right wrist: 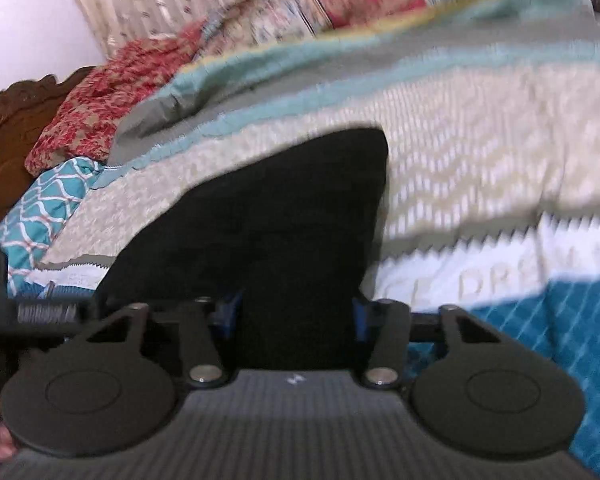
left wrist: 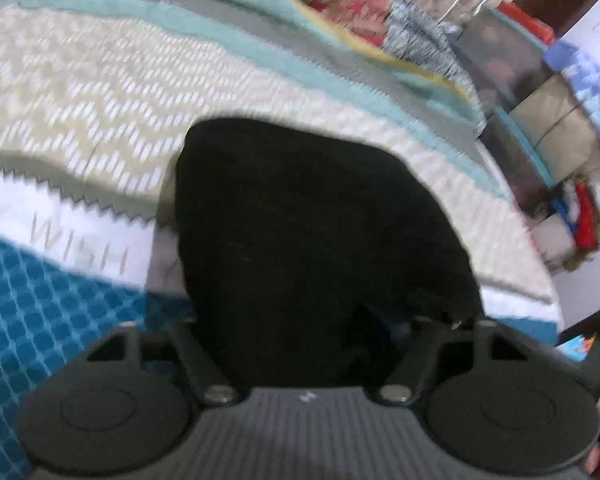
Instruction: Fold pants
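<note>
The black pants lie as a folded dark slab on the patterned bedspread and reach right up to my left gripper. Its jaws stand wide, and black cloth covers the fingertips, so any grip is unclear. In the right wrist view the pants fill the middle. My right gripper has blue pads standing apart on either side of the pants' near edge. Both views are blurred.
The bedspread has teal, grey, cream and blue bands. Red and floral bedding is piled at the carved wooden headboard. Shelves with boxes and clothes stand beyond the bed's right edge.
</note>
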`<state>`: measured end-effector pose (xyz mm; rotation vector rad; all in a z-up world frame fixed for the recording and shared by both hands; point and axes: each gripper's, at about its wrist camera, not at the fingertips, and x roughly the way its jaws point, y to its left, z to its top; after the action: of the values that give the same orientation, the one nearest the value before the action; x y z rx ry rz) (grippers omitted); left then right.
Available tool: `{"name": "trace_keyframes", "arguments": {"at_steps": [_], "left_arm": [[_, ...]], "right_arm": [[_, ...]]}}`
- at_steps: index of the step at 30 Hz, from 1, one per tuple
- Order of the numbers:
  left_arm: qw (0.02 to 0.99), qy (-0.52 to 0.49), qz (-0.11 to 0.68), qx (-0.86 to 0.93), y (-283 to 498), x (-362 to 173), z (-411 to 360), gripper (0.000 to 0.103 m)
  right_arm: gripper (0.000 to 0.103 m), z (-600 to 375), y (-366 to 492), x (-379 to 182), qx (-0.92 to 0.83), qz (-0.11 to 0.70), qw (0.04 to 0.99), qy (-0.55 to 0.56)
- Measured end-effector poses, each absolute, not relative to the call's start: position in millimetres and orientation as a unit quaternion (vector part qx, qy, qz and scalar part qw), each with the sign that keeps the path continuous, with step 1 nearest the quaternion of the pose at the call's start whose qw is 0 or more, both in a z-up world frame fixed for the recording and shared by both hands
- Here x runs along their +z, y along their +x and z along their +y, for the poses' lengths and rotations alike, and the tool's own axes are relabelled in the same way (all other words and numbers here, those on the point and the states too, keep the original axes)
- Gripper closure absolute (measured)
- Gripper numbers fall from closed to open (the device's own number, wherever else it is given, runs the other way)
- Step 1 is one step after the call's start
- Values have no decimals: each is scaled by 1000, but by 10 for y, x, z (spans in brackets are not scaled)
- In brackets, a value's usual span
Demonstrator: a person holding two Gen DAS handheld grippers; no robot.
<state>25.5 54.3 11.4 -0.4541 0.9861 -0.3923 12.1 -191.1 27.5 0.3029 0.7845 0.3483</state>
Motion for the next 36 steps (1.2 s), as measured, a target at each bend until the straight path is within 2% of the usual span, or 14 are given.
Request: {"name": "trace_keyframes", "arguments": {"at_steps": [4,10,13,16,21,22,24,26,28,36], "left_arm": [[863,-192,409,-224,379,600,481,50],[908,-116,326,-238,1046,1072,260,50],[918,-103,310,-223,1638,1089,174,49],[920,-99,326,-193,2084,873,77,50],[902,-91,391,-158,2610,276,-82,52],[898,-86,405,-149,2657,132,-123,50],[899,-90,405,-137,2608,-2,-113,38],[902,-86,403,-129,2530,0,-136,32],[904,-71,406,-114,2417,69,-143,25],[913,-48,392,-103,1562,424,-91,20]], "right_arm": [[62,-1792,111,608,173,310,929,108],[62,-1913,733,960,172,210,959,81],[62,-1931,1199,952,162,179,968,73],[62,-1925,1630,783,142,188,969,73],[62,-1934,2185,215,100,255,959,69],[59,-1950,2248,72,94,276,954,67],[51,-1983,2257,-105,79,293,950,66],[40,-2119,2235,-139,77,306,942,112],[36,-2188,2203,-100,71,321,935,136],[32,-2315,1469,179,60,341,918,194]]}}
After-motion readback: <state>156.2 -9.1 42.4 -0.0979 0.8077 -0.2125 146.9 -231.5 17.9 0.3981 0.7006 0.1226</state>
